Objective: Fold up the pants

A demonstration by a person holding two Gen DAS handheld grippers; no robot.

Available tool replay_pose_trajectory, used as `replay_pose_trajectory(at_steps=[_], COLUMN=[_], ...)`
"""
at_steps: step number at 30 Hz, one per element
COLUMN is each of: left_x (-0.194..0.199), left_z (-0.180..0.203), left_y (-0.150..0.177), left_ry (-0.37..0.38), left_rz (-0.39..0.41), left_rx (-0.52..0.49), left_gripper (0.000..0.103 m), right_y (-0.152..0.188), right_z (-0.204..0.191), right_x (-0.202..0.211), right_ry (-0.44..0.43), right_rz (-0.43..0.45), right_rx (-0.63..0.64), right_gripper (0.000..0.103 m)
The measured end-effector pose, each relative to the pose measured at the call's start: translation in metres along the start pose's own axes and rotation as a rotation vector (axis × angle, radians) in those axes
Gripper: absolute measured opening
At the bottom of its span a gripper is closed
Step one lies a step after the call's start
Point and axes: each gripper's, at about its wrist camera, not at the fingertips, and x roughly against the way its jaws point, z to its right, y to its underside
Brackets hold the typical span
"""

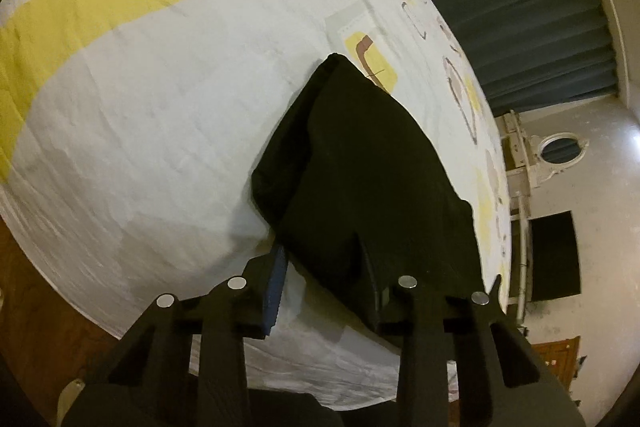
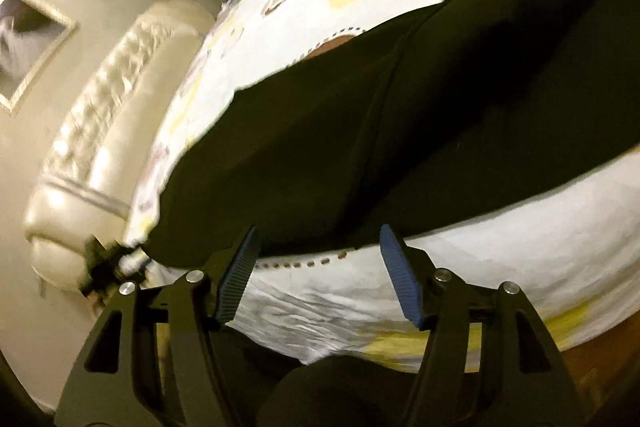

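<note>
Left wrist view shows left gripper (image 1: pixel 320 259) fingers clenched on black pants (image 1: pixel 360 163) corner on the bed (image 1: pixel 140 107); right wrist view shows right gripper (image 2: pixel 320 259) fingers released, plus headboard (image 2: pixel 100 147).

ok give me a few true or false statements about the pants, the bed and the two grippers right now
1. The pants are black. True.
2. The pants lie on a bare wooden floor. False: they lie on a white bedsheet with yellow and brown shapes.
3. The right gripper is open, with nothing between its blue pads. True.
4. The left gripper is far from the pants. False: dark cloth lies between its fingers.
5. The curtain is red. False: it is dark blue.
</note>
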Motion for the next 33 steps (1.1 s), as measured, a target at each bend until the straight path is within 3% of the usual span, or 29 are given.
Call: replay_pose_trajectory(at_steps=[1, 5, 9, 10, 12, 13, 15, 17, 20, 23, 25, 27, 30, 31, 33], left_x=[0.001, 0.007, 0.007, 0.006, 0.001, -0.001, -0.004, -0.004, 0.009, 0.038, 0.039, 0.023, -0.013, -0.015, -0.010], left_z=[0.002, 0.010, 0.021, 0.022, 0.027, 0.030, 0.041, 0.055, 0.080, 0.098, 0.087, 0.057, -0.006, -0.016, -0.032], left_y=[0.001, -0.001, -0.006, -0.008, -0.014, -0.018, -0.030, -0.045, -0.063, -0.066, -0.060, -0.051, -0.029, -0.025, -0.019], left_ry=[-0.015, -0.037, -0.068, -0.069, -0.076, -0.072, -0.065, -0.032, 0.025, 0.126, 0.116, 0.064, -0.007, 0.007, 0.103], left_rz=[0.003, 0.017, 0.018, 0.010, -0.009, -0.018, -0.026, -0.027, 0.022, 0.136, 0.149, 0.096, -0.026, -0.028, 0.002], left_rx=[-0.007, -0.028, -0.055, -0.054, -0.047, -0.045, -0.035, -0.019, -0.033, -0.097, -0.122, -0.098, 0.020, 0.038, 0.060], left_gripper=[0.023, 0.019, 0.012, 0.011, 0.009, 0.008, 0.007, 0.007, 0.007, 0.007, 0.007, 0.007, 0.007, 0.007, 0.007], right_y=[-0.003, -0.011, -0.021, -0.023, -0.030, -0.034, -0.049, -0.064, -0.085, -0.084, -0.069, -0.049, -0.024, -0.017, -0.009], right_z=[0.007, 0.025, 0.016, 0.013, 0.007, 0.005, -0.003, -0.021, -0.058, -0.065, -0.051, -0.028, 0.002, 0.012, 0.022], right_x=[0.003, 0.007, -0.005, -0.010, -0.026, -0.031, -0.037, -0.030, 0.003, 0.028, 0.025, 0.008, -0.015, -0.020, -0.023], right_ry=[-0.027, -0.082, 0.004, 0.032, 0.109, 0.142, 0.155, 0.130, 0.031, -0.059, -0.056, -0.034, -0.006, 0.003, 0.001], right_rz=[0.011, 0.030, 0.012, 0.002, -0.036, -0.046, -0.048, -0.004, 0.143, 0.239, 0.228, 0.170, 0.080, 0.059, 0.033], right_rx=[-0.057, -0.201, -0.158, -0.146, -0.120, -0.110, -0.098, -0.067, -0.010, 0.015, 0.032, 0.031, -0.028, -0.050, -0.081], right_gripper=[0.064, 0.064, 0.062, 0.058, 0.027, 0.019, 0.012, 0.010, 0.010, 0.010, 0.010, 0.010, 0.010, 0.010, 0.010])
